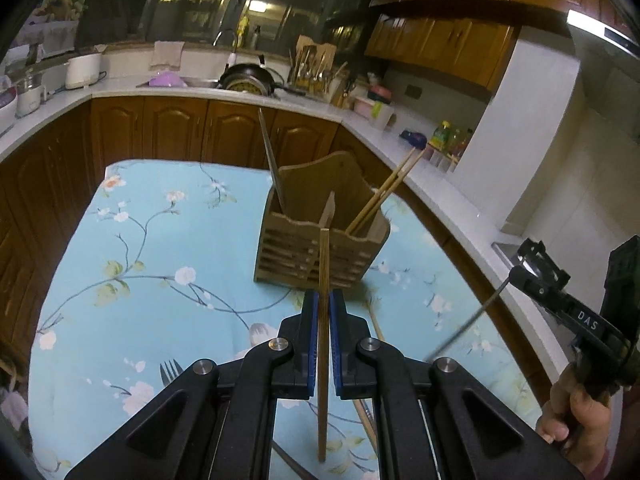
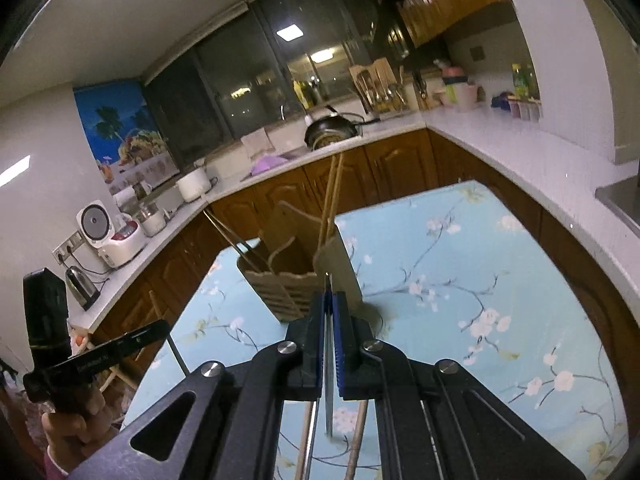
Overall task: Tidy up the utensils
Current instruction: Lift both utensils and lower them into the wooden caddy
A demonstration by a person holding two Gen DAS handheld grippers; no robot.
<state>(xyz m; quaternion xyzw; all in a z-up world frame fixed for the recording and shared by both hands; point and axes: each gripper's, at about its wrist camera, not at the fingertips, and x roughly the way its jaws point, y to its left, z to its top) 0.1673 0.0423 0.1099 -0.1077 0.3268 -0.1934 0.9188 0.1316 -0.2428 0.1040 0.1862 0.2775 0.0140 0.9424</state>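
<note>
A wooden utensil holder (image 1: 320, 240) with compartments stands on the blue floral tablecloth (image 1: 160, 280); it also shows in the right wrist view (image 2: 288, 280). It holds a pair of chopsticks (image 1: 384, 196) on one side and a thin dark utensil (image 1: 272, 160) on the other. My left gripper (image 1: 323, 312) is shut on a wooden chopstick (image 1: 322, 360), held upright just in front of the holder. My right gripper (image 2: 328, 312) is shut on a thin metal utensil (image 2: 328, 380), just short of the holder. The right gripper also shows at the right edge of the left view (image 1: 560, 296).
A fork (image 1: 170, 372) and more chopsticks (image 1: 372, 408) lie on the cloth below my left gripper. Loose utensils (image 2: 356, 436) lie under my right gripper. Wooden cabinets and a white counter (image 1: 420, 148) with a pan, rice cooker and bottles surround the table.
</note>
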